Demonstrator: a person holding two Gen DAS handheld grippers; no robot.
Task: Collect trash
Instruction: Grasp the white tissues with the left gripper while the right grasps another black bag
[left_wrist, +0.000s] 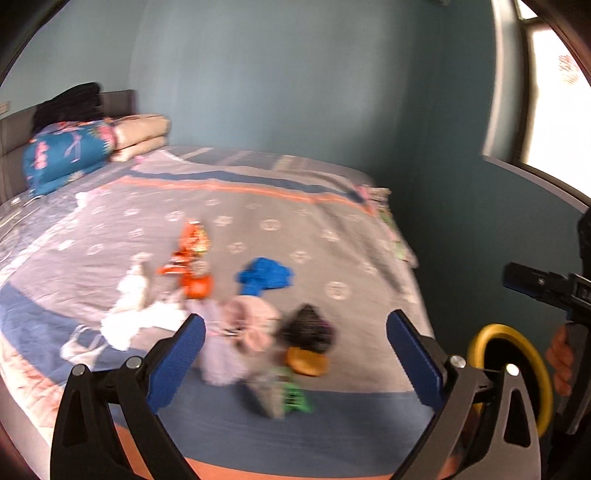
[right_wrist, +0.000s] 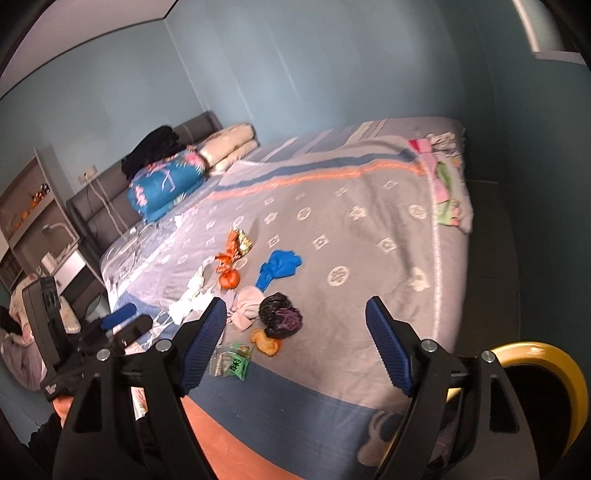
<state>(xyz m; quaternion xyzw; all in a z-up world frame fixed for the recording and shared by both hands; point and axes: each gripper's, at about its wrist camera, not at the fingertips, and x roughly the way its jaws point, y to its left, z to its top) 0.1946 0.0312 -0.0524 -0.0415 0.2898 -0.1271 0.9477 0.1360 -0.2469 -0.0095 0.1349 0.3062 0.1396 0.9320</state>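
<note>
Both wrist views look down over the bed (left_wrist: 332, 229).

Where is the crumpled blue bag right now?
In both wrist views the blue bag lies on the bed, right of the orange wrappers and beyond the black bag.

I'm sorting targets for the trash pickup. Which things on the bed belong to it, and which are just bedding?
Job:
- orange wrappers
- blue bag
- black bag
- green packet
- white tissues
- yellow-rimmed bin

Just lying about:
- folded blue quilt
- cream blanket
- black clothes
</note>
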